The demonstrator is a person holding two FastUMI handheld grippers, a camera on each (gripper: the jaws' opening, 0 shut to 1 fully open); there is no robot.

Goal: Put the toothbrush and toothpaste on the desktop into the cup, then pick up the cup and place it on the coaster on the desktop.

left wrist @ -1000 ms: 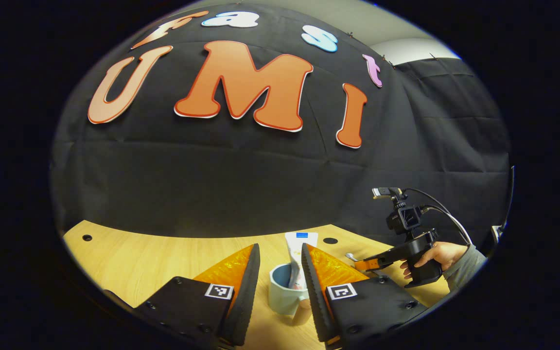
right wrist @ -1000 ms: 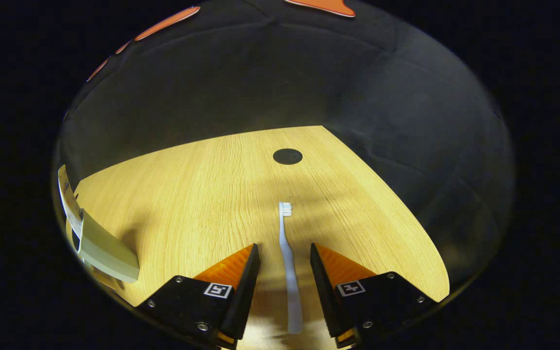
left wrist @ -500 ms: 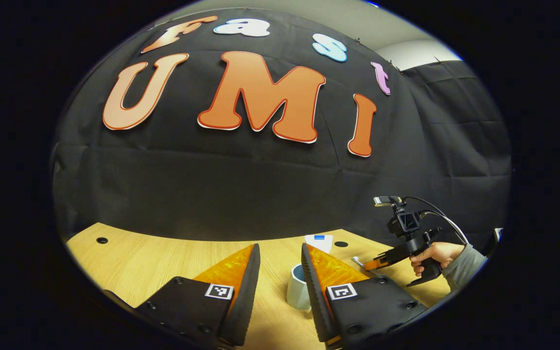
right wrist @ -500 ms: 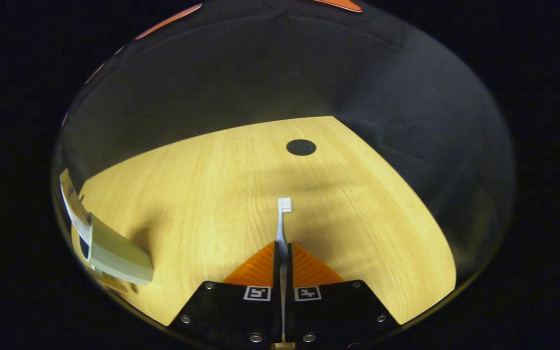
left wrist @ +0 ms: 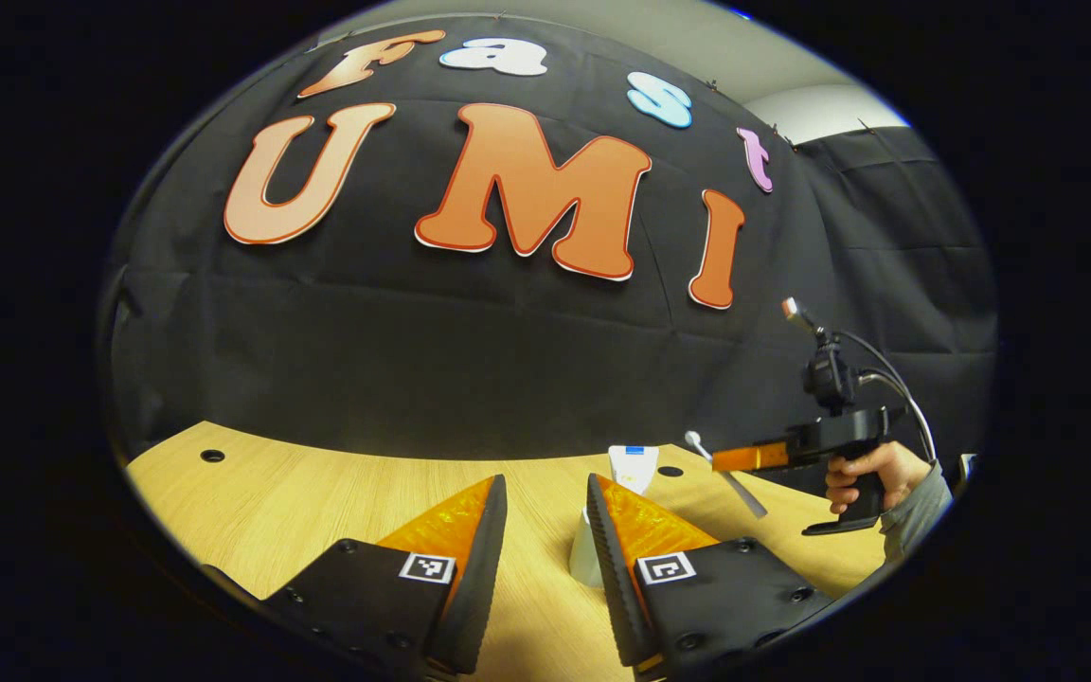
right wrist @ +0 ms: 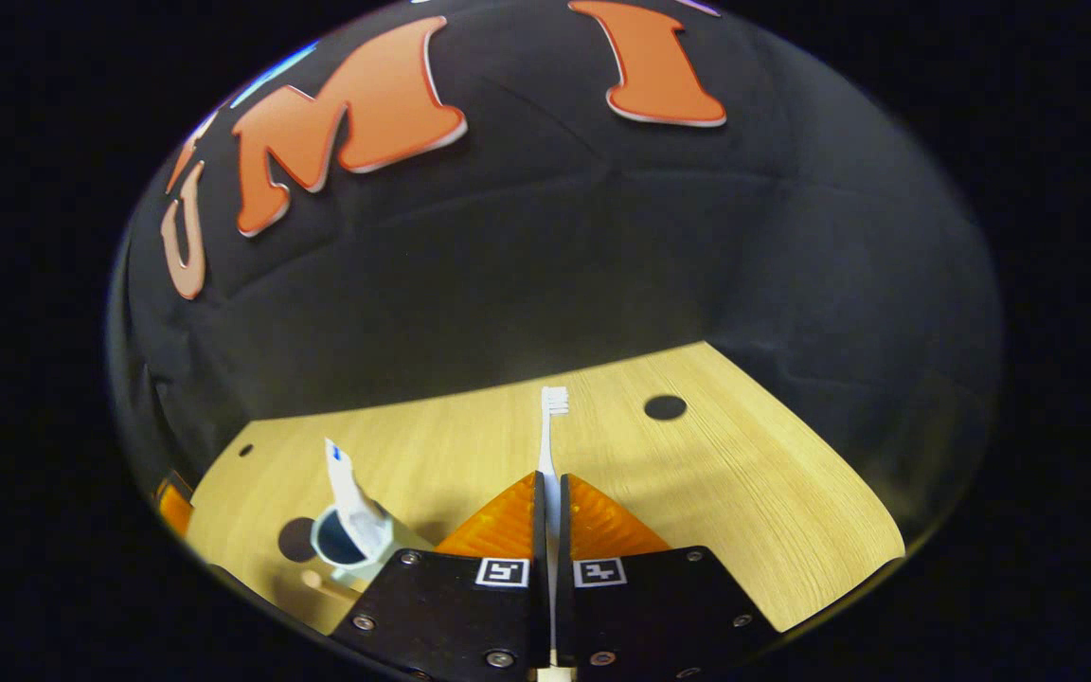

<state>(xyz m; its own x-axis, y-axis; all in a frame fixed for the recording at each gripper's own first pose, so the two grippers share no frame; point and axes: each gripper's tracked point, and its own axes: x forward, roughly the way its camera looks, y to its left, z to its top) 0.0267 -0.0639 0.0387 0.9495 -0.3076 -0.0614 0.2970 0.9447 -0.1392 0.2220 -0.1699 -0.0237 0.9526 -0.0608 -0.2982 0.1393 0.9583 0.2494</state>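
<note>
the toothpaste [right wrist: 348, 493] stands in the cup [right wrist: 342, 549] on the desk [right wrist: 744, 511], so that part looks done. my right gripper [right wrist: 550, 493] is clamped on the brush [right wrist: 550, 445], lifted clear. my left gripper [left wrist: 545, 530] hangs apart, empty. left: brush in, cup to the coaster [right wrist: 296, 538].

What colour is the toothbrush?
White toothbrush, clearest in the right gripper view.

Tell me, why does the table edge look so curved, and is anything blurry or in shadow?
Left gripper view: the fisheye lens bows the desktop edge; the far right gripper and toothbrush look small but fairly sharp. Right gripper view: the same bending; soft shadows cross the wood, the cup near the rim looks stretched, and the toothbrush is crisp.
</note>
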